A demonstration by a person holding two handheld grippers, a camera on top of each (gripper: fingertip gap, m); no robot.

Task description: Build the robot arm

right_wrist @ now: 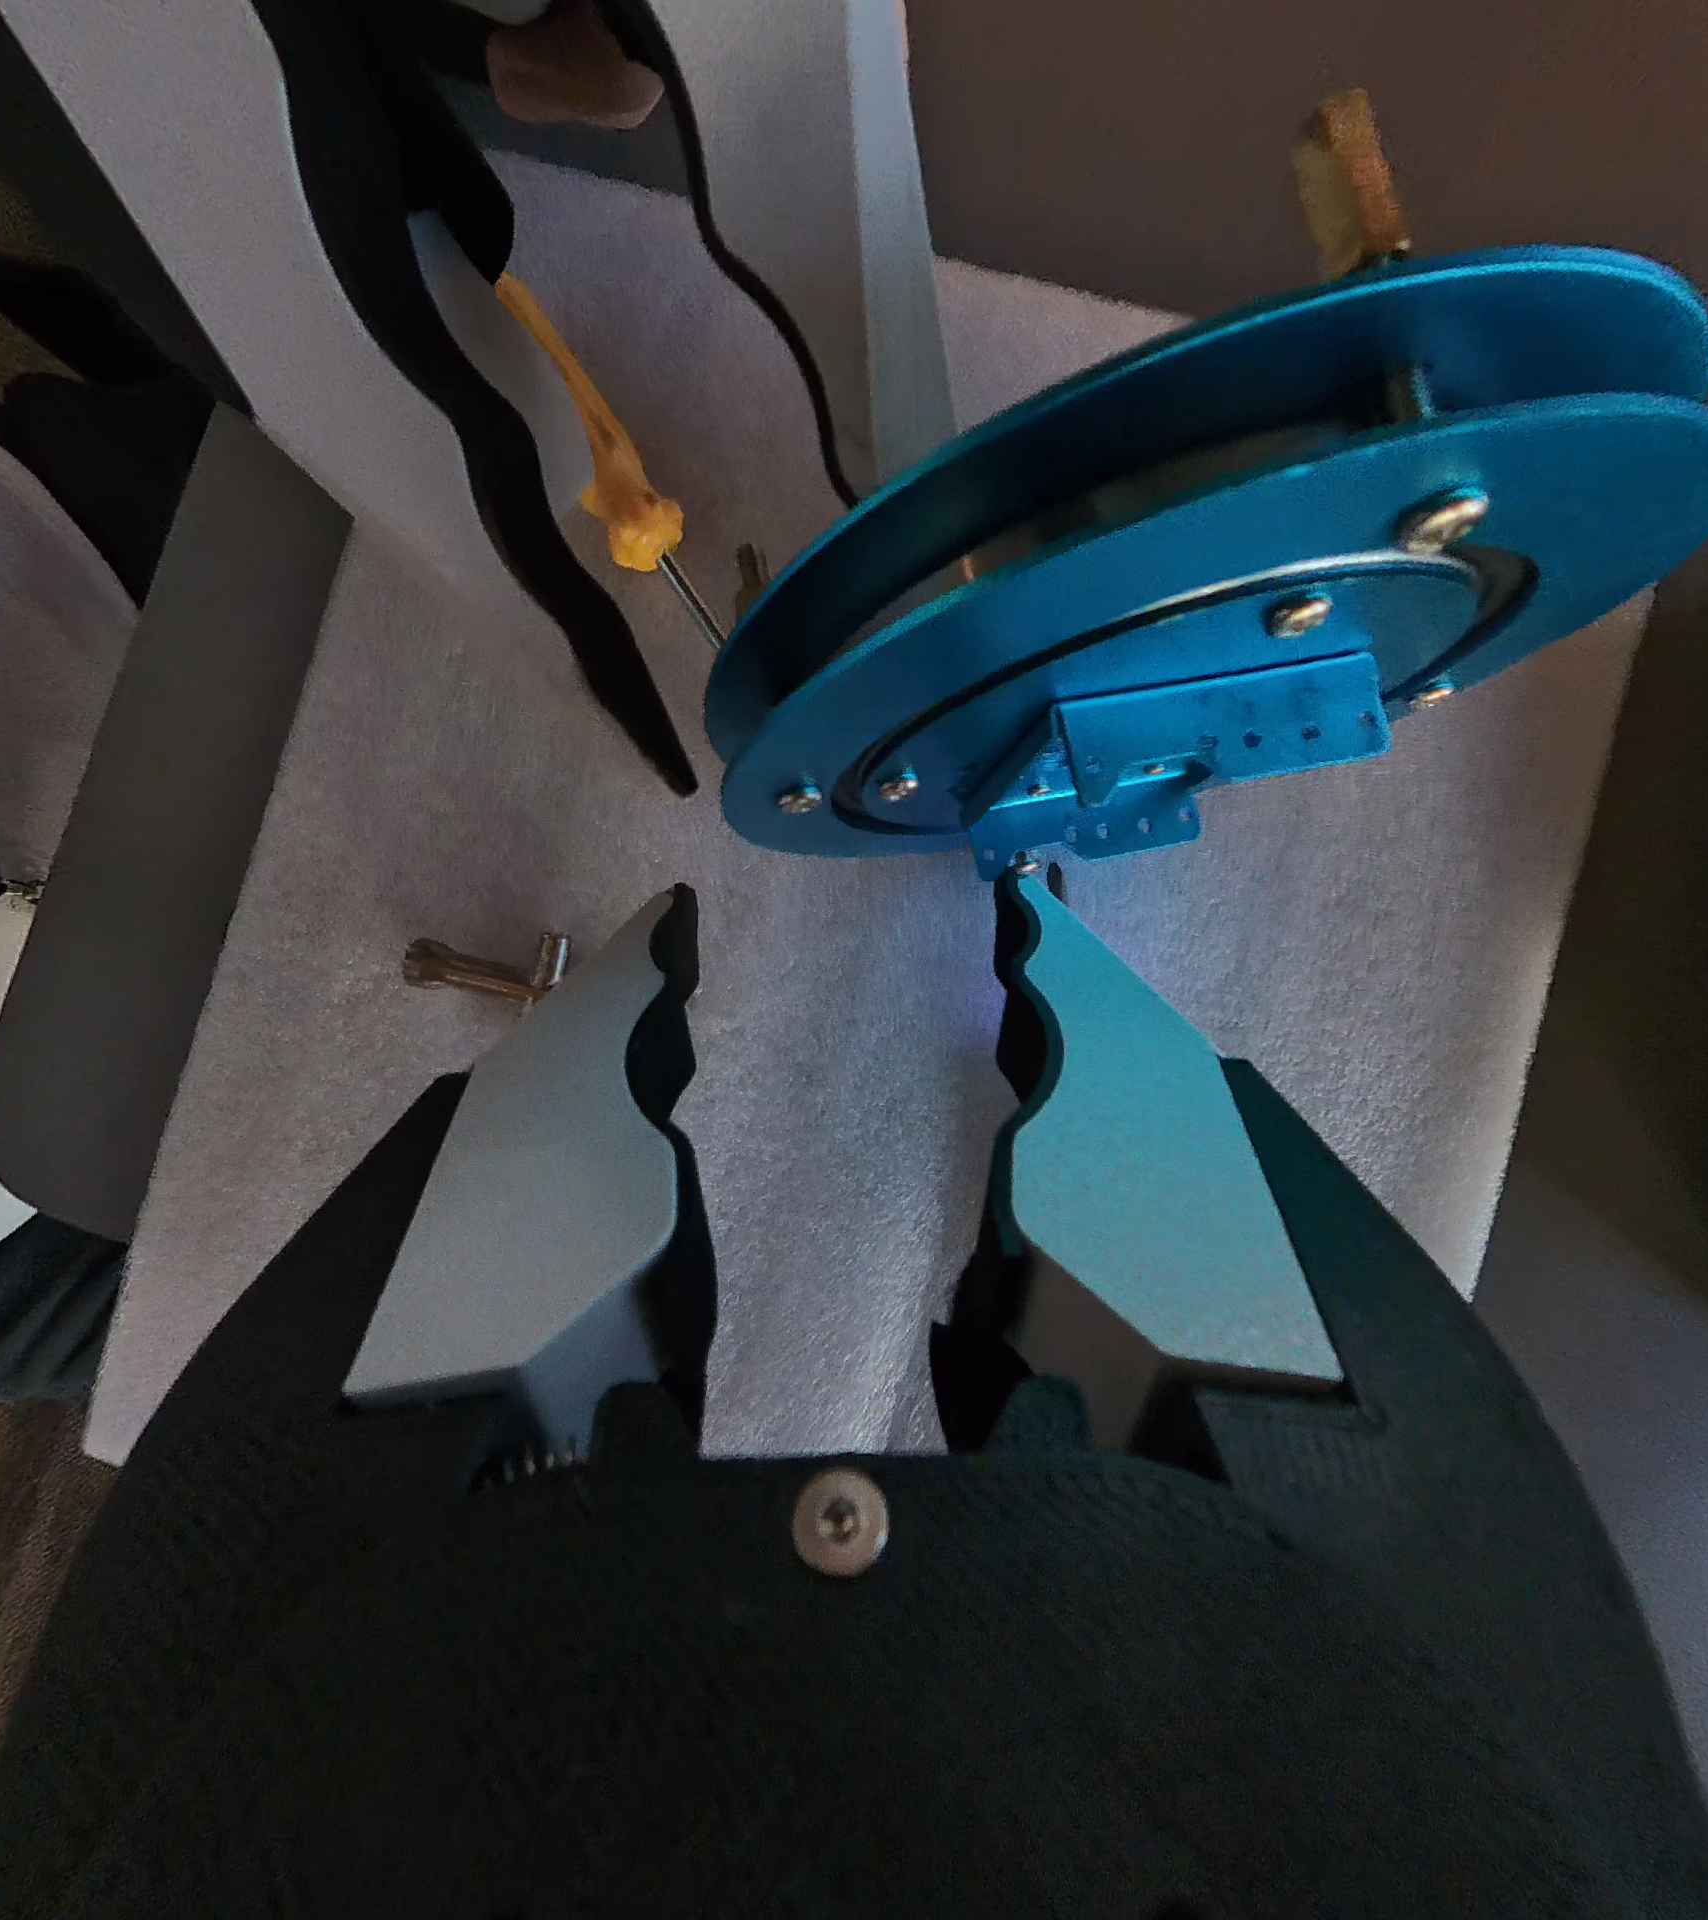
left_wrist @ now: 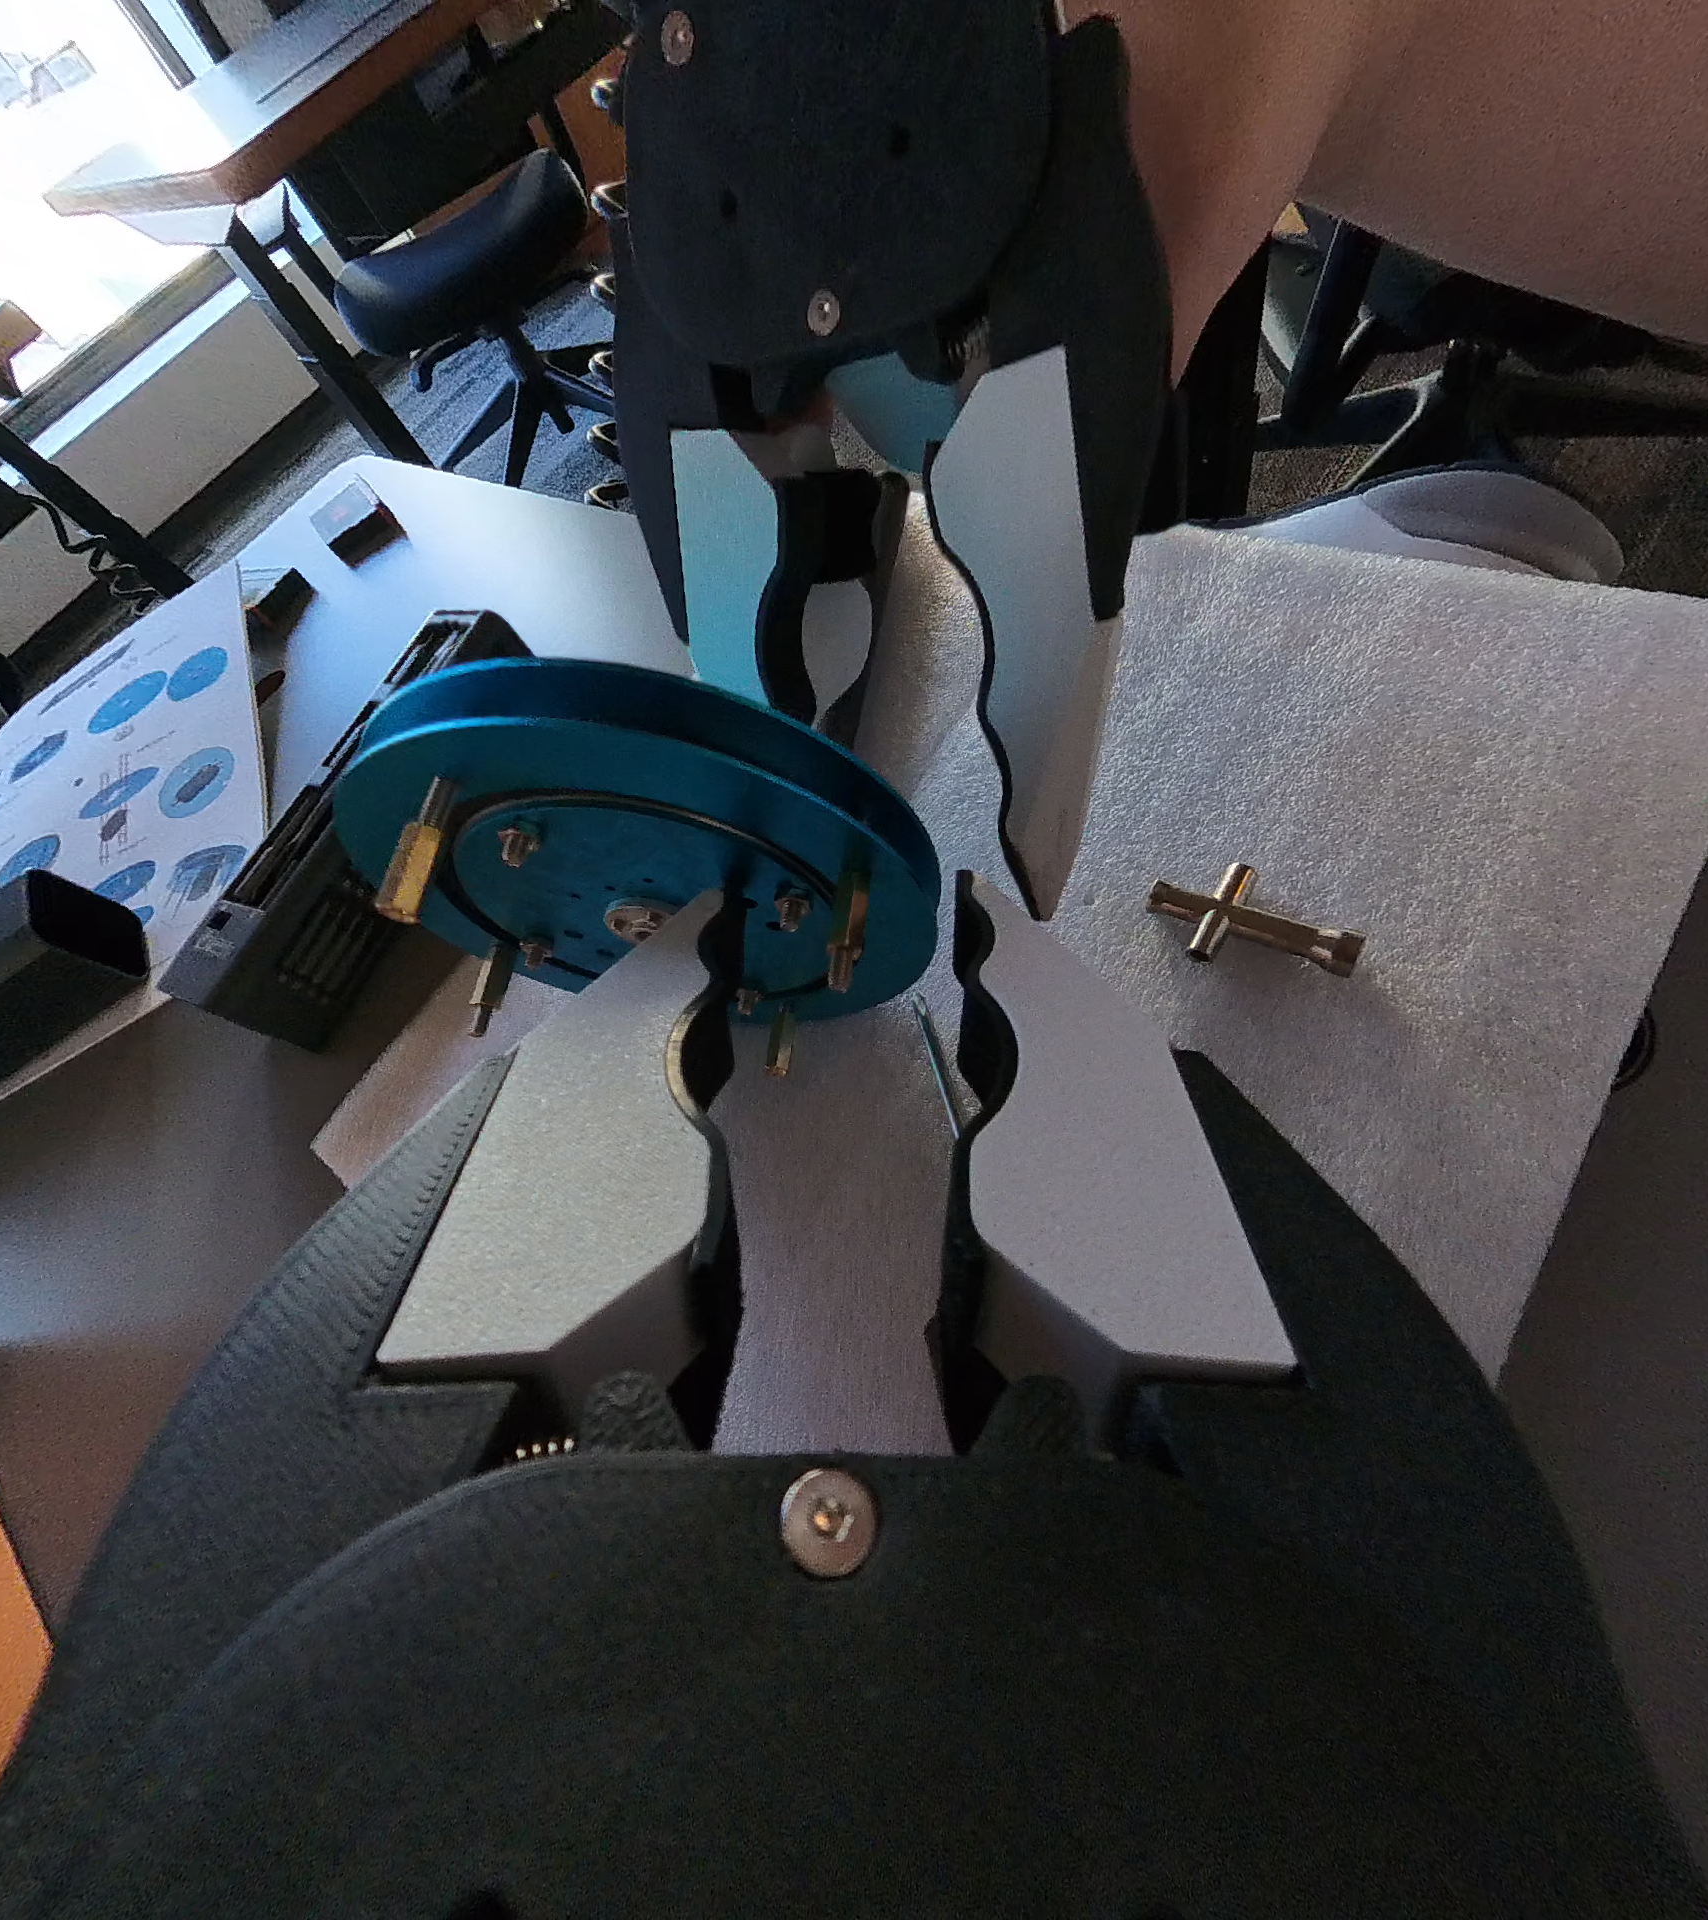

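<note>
Left wrist view: blue two-disc metal assembly (left_wrist: pixel 621 790) is seen tilted on white foam sheet (left_wrist: pixel 1349 779), at 10 o'clock of left gripper (left_wrist: pixel 839 888), whose jaws are moderately apart, nothing clamped. Brass standoffs and screws are already fitted. Right gripper (right_wrist: pixel 848 888) is spread wide, empty, assembly at 1 o'clock. Yellow-handled screwdriver (right_wrist: pixel 611 468) and silver cross wrench (left_wrist: pixel 1255 920) are seen unheld.

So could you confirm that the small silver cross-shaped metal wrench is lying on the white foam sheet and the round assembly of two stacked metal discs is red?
Not quite: the round assembly of two stacked metal discs is blue, not red, as the left wrist view shows. The small silver cross-shaped metal wrench does lie on the white foam sheet.
</note>
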